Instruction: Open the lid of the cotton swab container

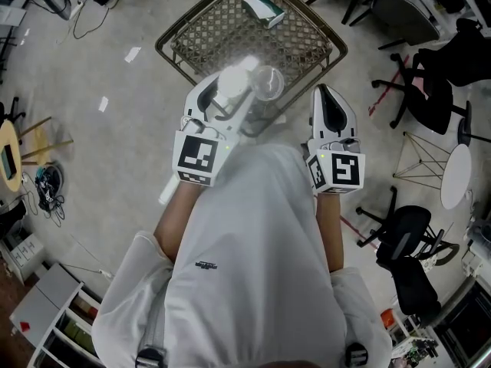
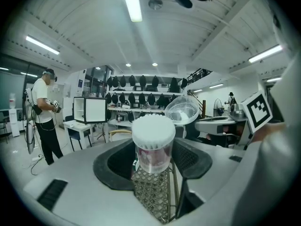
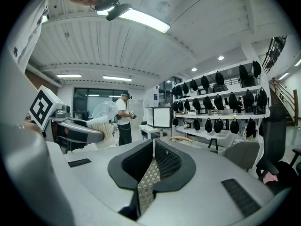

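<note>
Now swab container (image 2: 153, 147) in left claw (image 2: 152, 163).

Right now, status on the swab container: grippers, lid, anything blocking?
Left gripper shut on cotton swab container. Right gripper shut, empty. Lid flipped open, cotton swabs exposed. Nothing in the way.

A clear, glossy plastic container (image 2: 153, 157) holds white, fluffy cotton swabs (image 2: 153, 128). Its open lid (image 2: 182, 111) is the same see-through plastic. Matt black pads (image 2: 190, 160) with a rough diamond texture grip it. The table (image 1: 222, 37) is an open woven lattice with a smooth rim.
</note>
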Demonstrator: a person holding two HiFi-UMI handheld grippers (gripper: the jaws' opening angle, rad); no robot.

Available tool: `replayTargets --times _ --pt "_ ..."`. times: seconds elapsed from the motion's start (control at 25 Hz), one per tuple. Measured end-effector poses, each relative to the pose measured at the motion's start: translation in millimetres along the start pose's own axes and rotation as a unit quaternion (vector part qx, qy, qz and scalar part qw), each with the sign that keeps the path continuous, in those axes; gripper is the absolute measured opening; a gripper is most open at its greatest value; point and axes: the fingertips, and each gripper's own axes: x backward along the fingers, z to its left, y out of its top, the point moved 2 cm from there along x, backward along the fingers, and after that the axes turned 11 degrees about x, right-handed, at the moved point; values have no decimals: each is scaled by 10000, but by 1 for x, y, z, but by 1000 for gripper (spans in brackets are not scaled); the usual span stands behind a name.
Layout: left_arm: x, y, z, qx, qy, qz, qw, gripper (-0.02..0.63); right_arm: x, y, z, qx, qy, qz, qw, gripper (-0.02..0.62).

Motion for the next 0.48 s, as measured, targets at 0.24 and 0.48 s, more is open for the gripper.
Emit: replayTargets --times 0.24,0.48 --pt "2 -2 -3 -31 -20 17 10000 236 5 -1 -1 28 -10 -36 10000 11" --pt "4 -2 -4 -50 -36 16 10000 236 6 -1 3 32 18 -24 10000 11"
